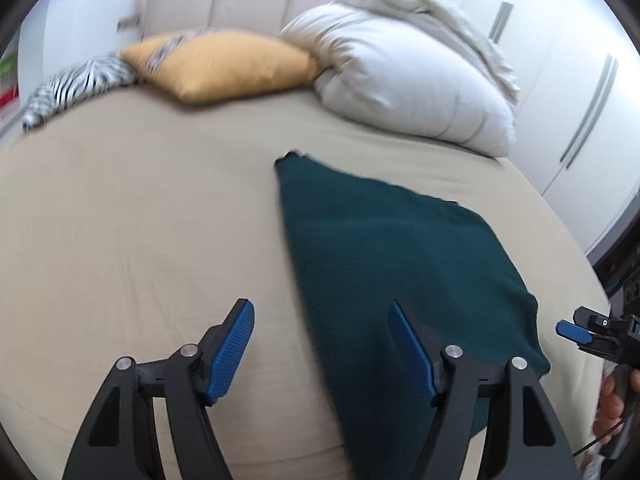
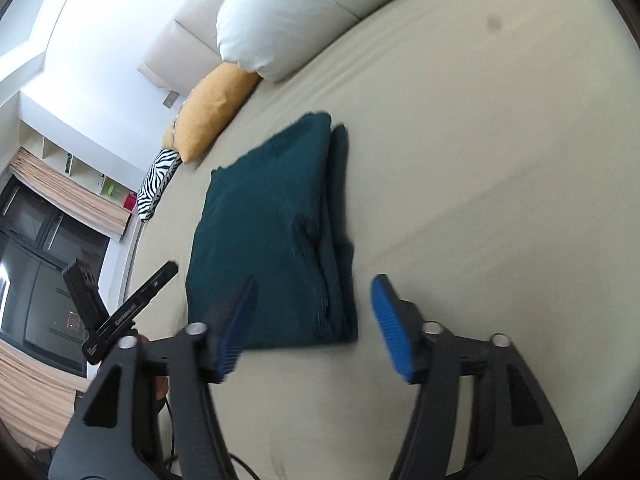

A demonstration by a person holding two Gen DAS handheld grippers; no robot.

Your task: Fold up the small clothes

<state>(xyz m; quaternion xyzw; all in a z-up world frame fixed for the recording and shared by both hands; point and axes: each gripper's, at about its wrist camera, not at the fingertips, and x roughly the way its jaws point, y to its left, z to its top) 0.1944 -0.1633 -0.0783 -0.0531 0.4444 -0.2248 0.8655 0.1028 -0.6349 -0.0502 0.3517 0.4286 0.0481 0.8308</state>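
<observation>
Folded teal garment on the bed, both claws spread and holding nothing.

We see the dark teal garment (image 2: 272, 236) lying folded flat on the beige bed sheet (image 1: 140, 220), toward the near edge of the bed, its stacked layers showing along one side in the right wrist view. Our left gripper (image 1: 322, 346) is spread wide, one blue pad over bare sheet, the other over the cloth; contact unclear. Our right gripper (image 2: 314, 326) is also spread, hanging by the garment's near edge. A mustard cushion (image 1: 224, 64), a zebra-print cushion (image 1: 76, 84) and a white duvet (image 1: 404, 76) sit at the head edge.
</observation>
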